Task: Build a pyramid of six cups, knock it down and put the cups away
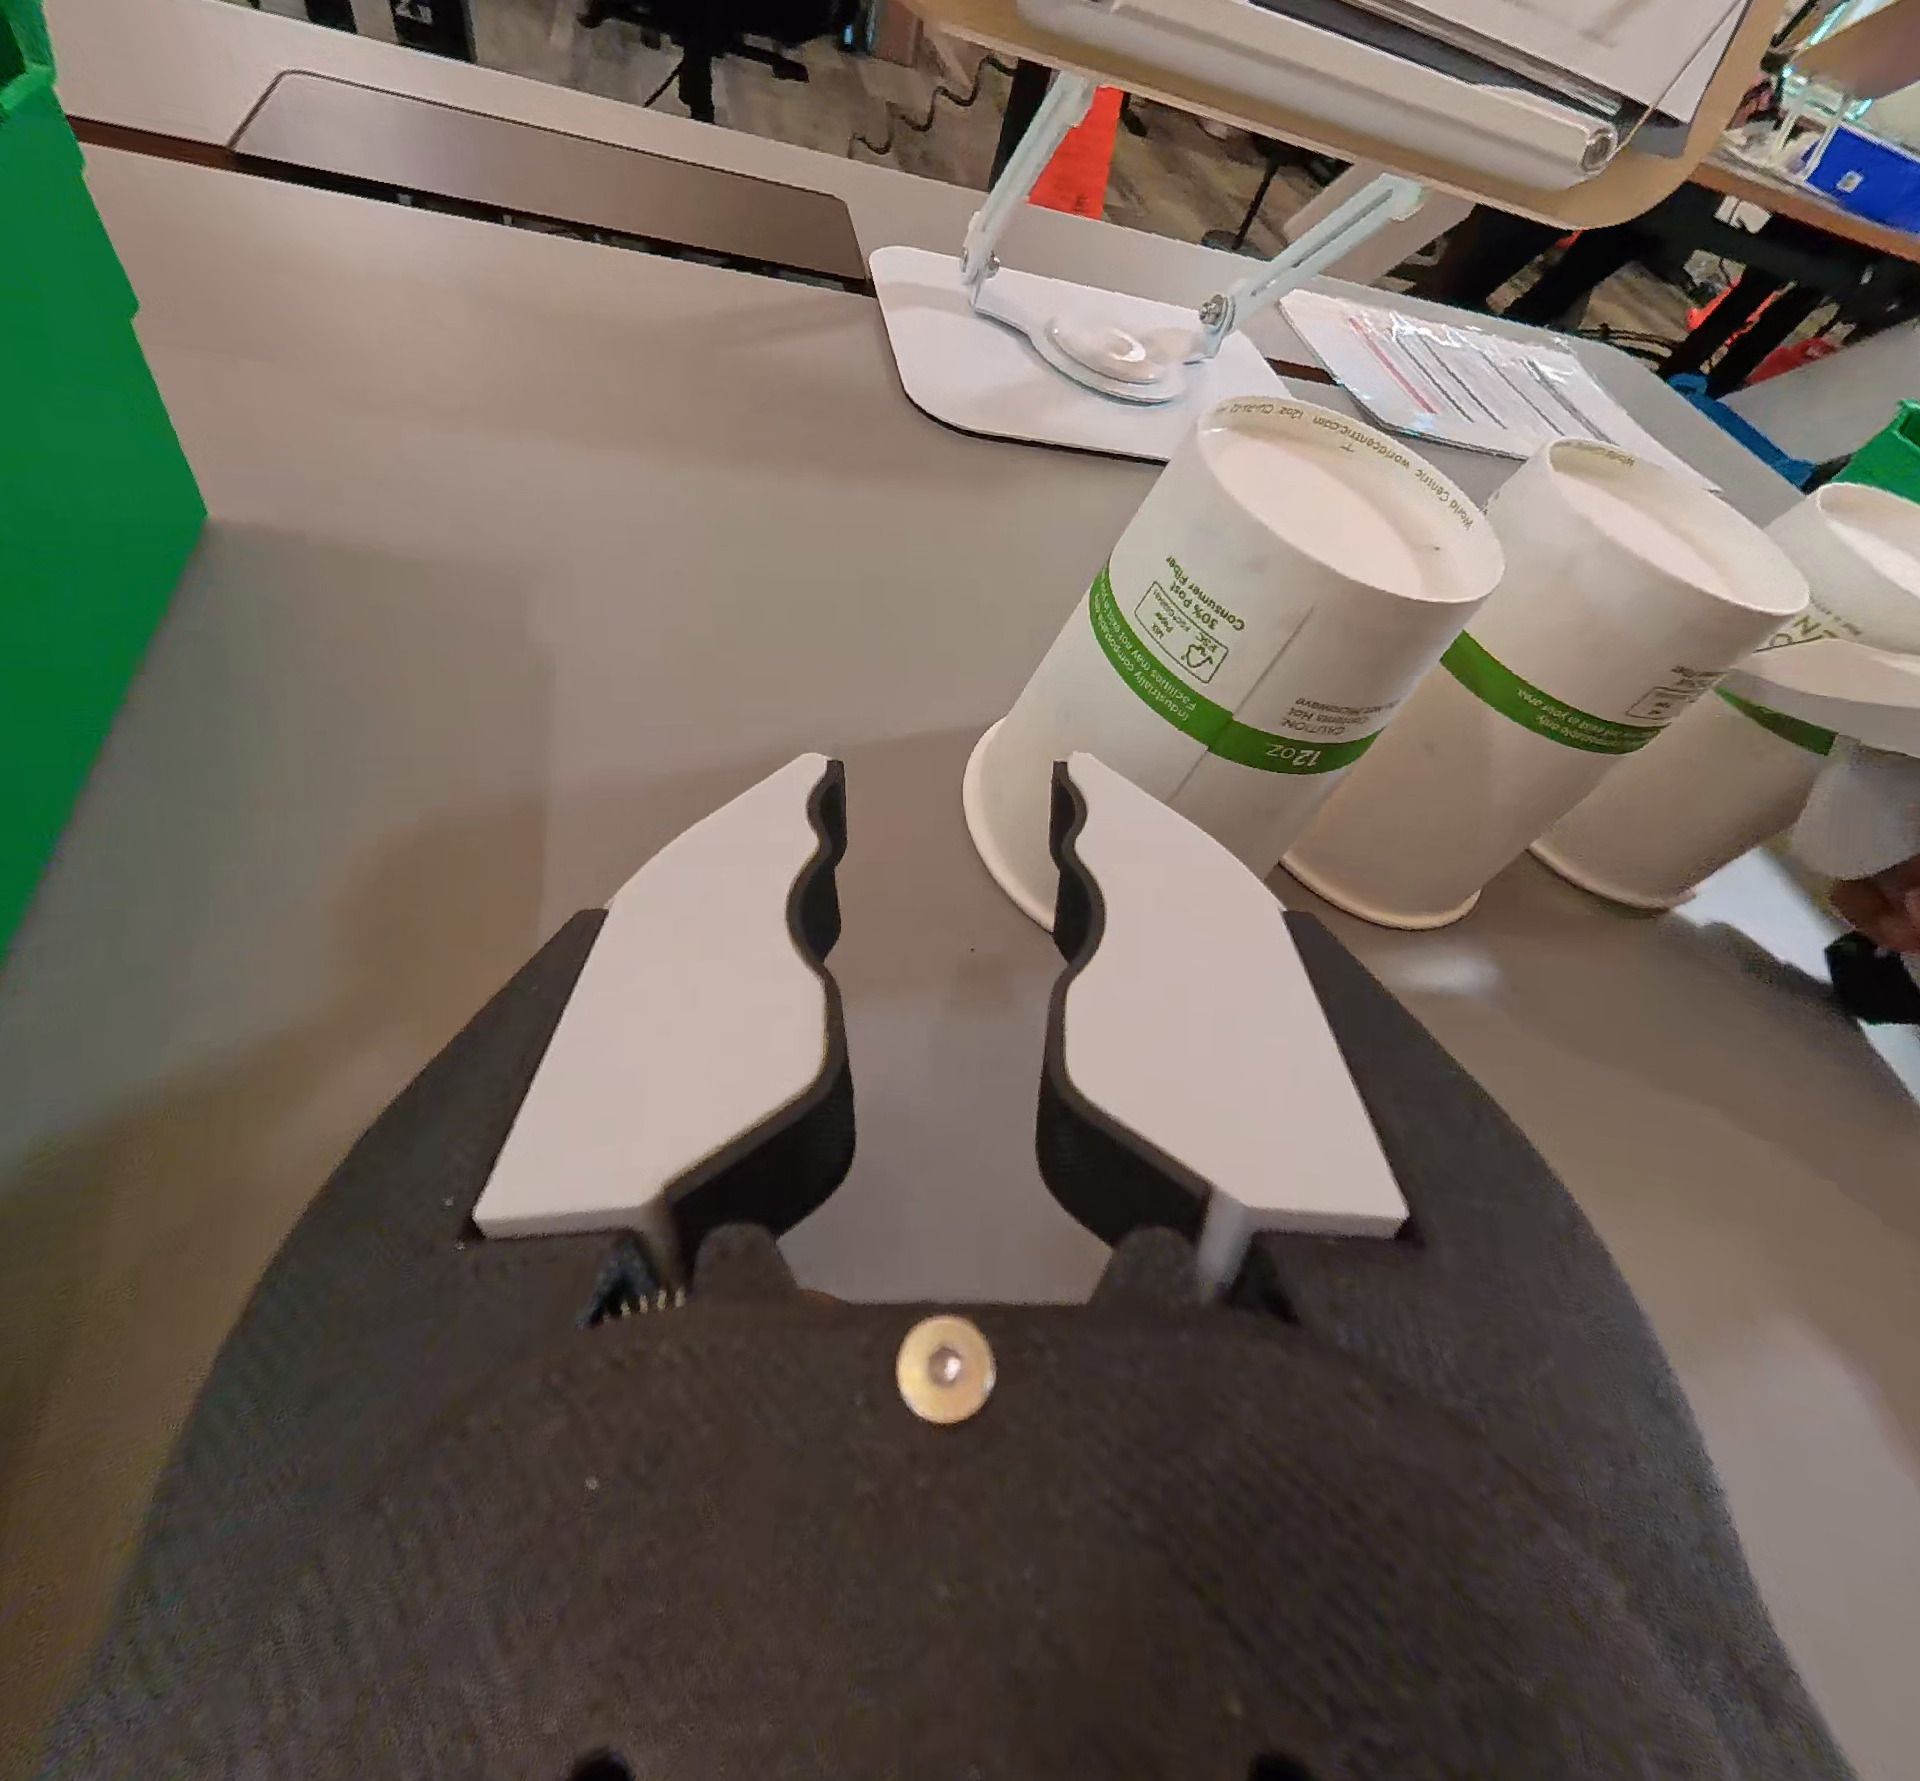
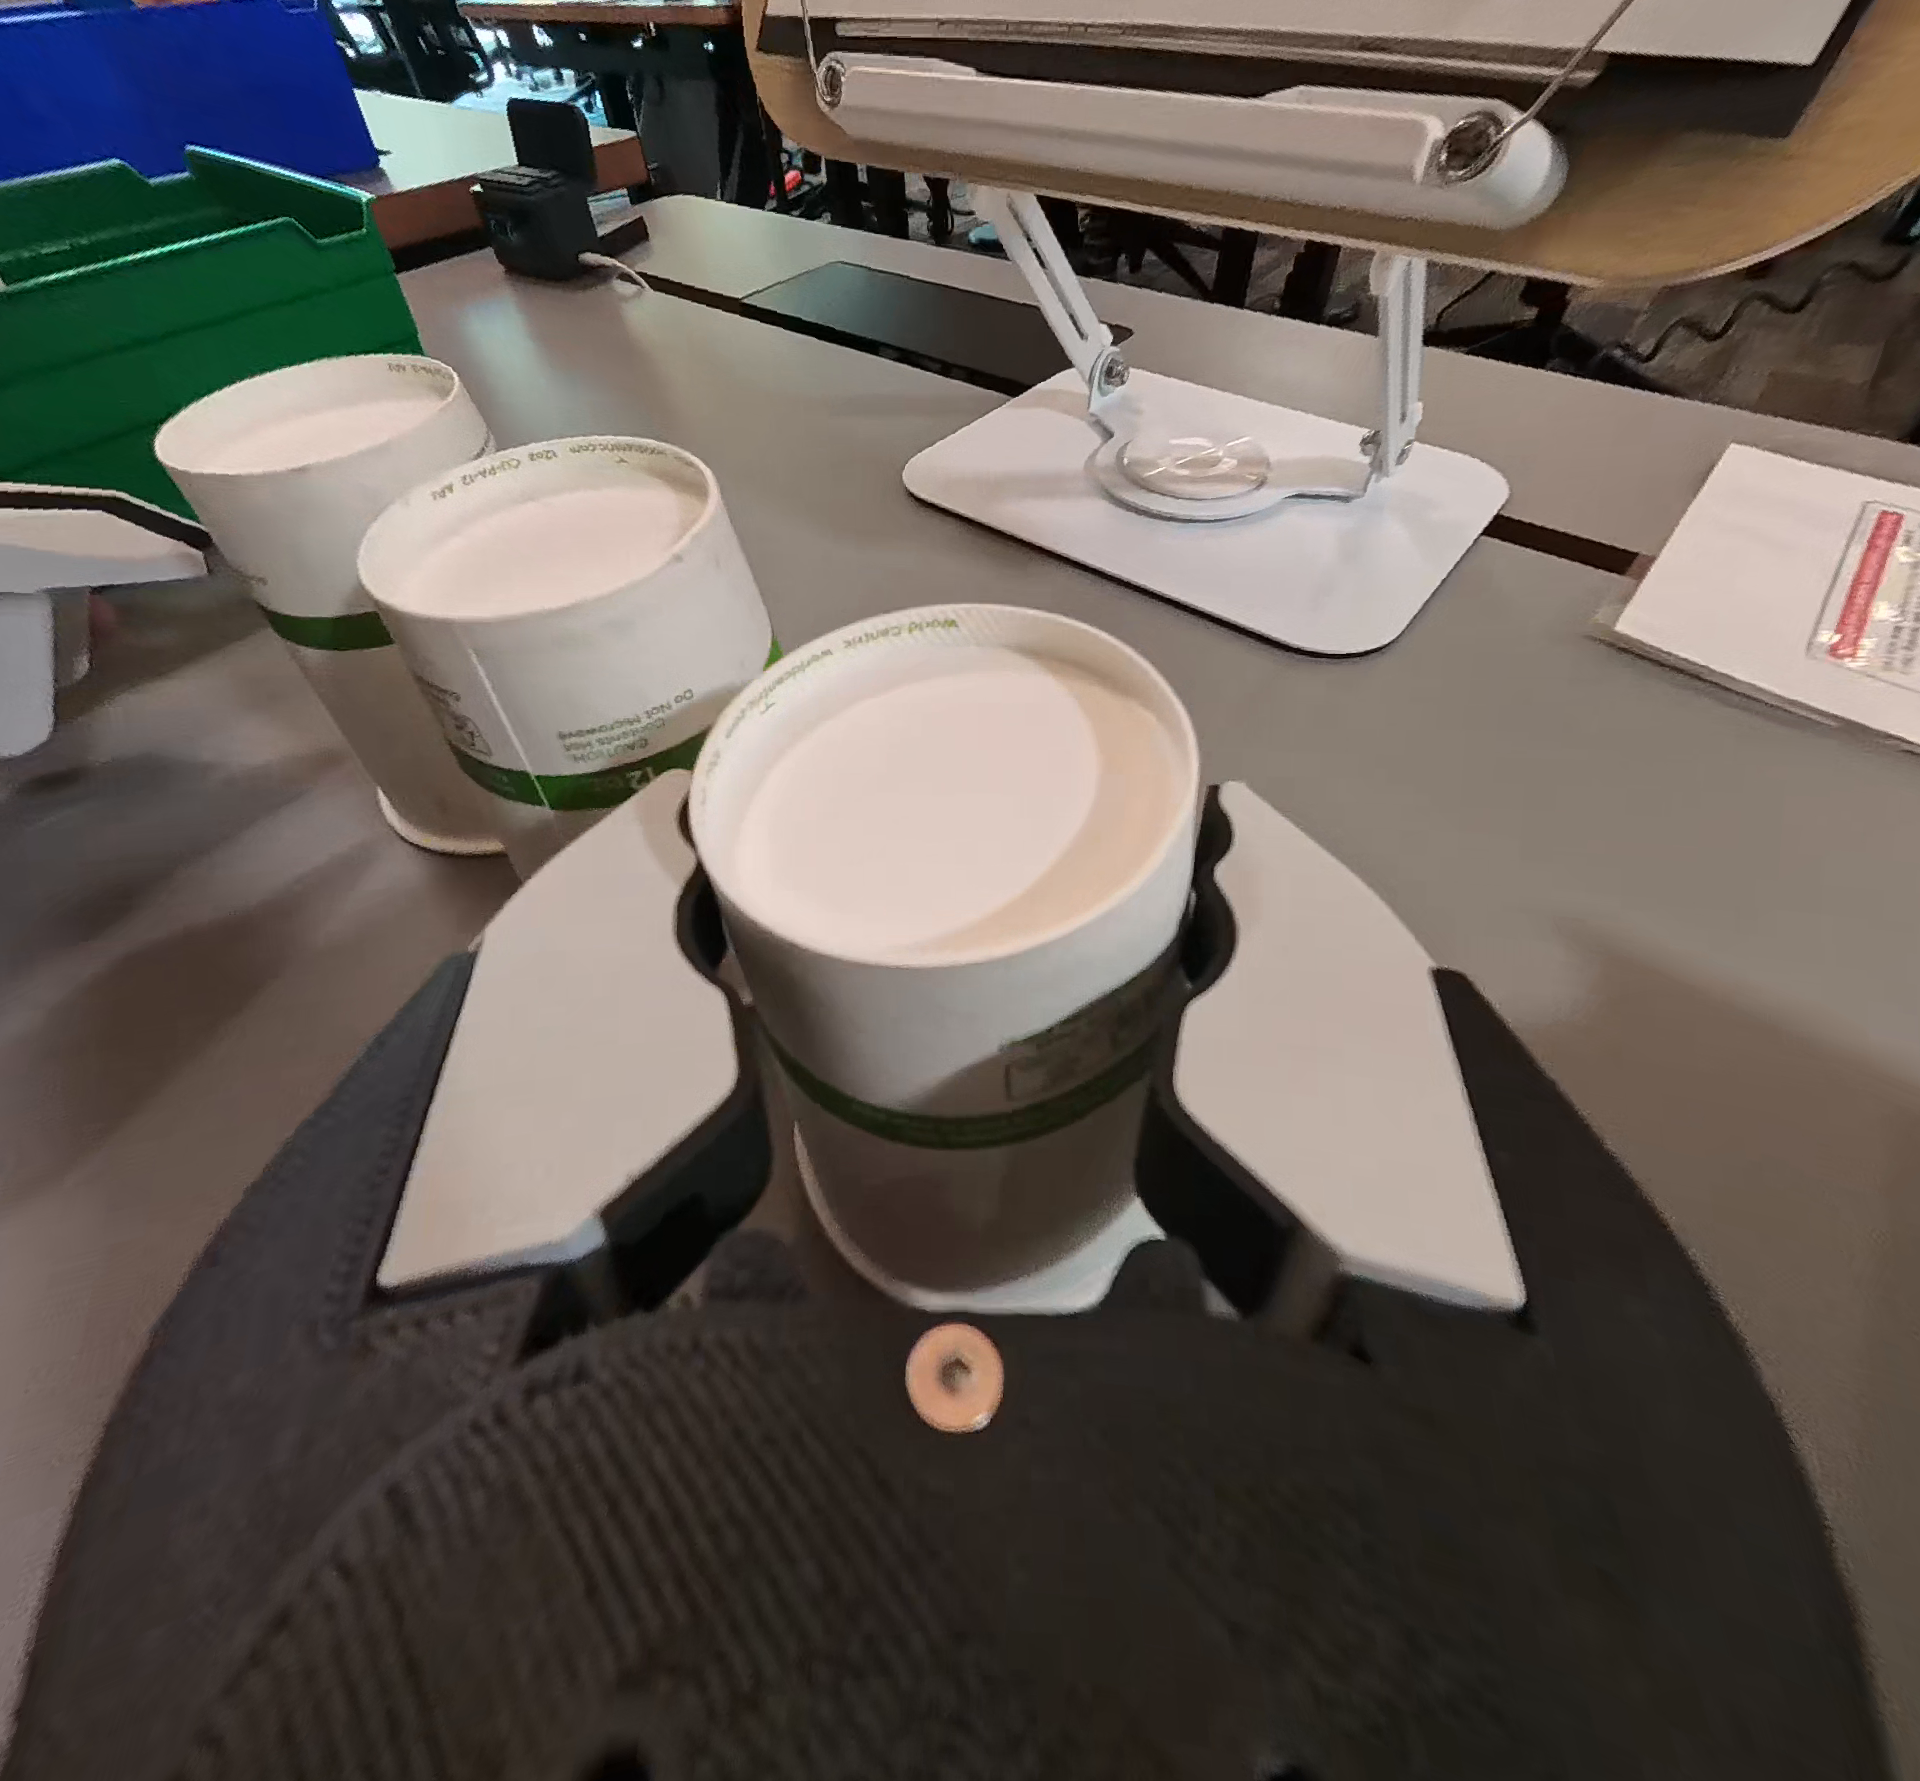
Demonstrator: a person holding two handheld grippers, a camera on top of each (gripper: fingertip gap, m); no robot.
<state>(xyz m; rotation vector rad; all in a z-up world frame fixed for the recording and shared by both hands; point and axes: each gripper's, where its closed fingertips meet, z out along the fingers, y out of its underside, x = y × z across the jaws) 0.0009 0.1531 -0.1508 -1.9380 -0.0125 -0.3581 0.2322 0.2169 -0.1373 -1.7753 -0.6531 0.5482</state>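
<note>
Cups stand upside down in a row on the grey surface; one inverted paper cup is gripped between the right gripper jaws; left gripper jaws are held open, empty, beside the nearest cup.

The paper cups are white with a green band. The tongs have pale grey fingers on black, ribbed bodies. The table is plain grey, the bin bright green.
</note>
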